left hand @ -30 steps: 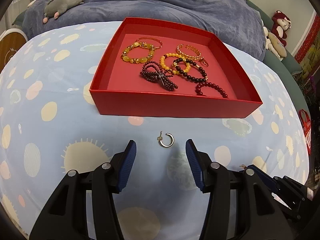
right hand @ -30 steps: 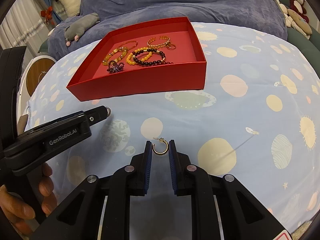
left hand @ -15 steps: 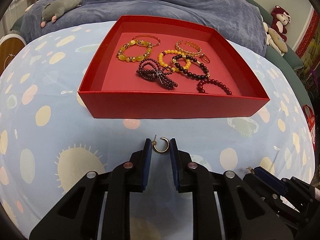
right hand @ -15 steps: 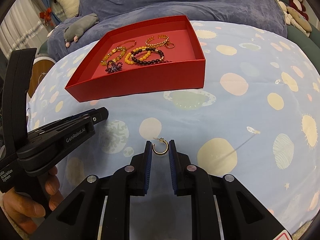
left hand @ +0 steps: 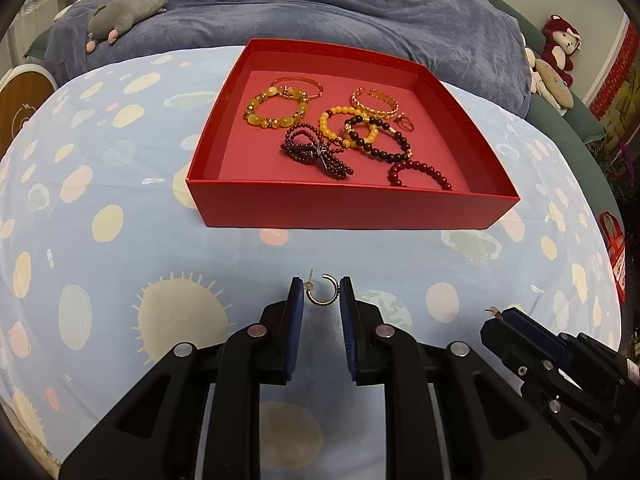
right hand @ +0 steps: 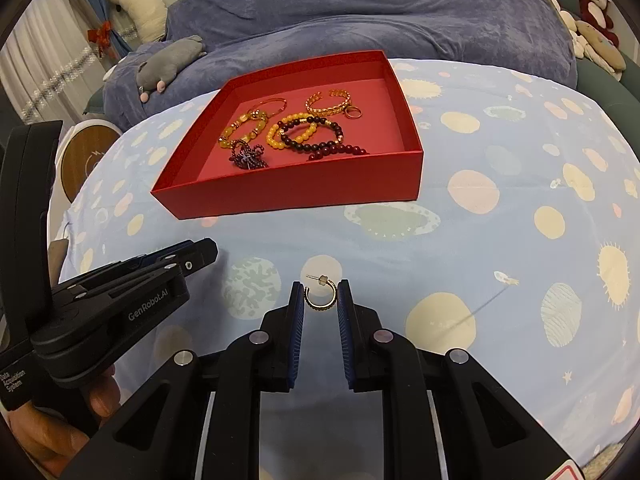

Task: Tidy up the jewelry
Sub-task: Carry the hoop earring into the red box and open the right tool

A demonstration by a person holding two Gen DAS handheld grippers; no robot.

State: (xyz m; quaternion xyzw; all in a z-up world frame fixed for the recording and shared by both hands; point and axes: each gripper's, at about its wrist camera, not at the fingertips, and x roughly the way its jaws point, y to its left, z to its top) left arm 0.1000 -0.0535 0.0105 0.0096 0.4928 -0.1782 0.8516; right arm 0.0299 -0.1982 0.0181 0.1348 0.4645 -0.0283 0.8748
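Note:
A red tray sits on the patterned blue cloth and holds several bead bracelets and a gold bangle. My left gripper is shut on a small hoop earring, held above the cloth in front of the tray. My right gripper is shut on a second gold hoop earring, also short of the tray. The right gripper shows at the lower right of the left wrist view; the left gripper shows at the left of the right wrist view.
A blue blanket and a grey plush toy lie behind the tray. Stuffed toys sit at the far right. A round wooden item stands off the cloth's left edge. A red bag hangs at the right.
My left gripper closed on the earring that lay on the cloth and lifted it, moving nearer the tray. The right gripper kept its earring and barely moved.

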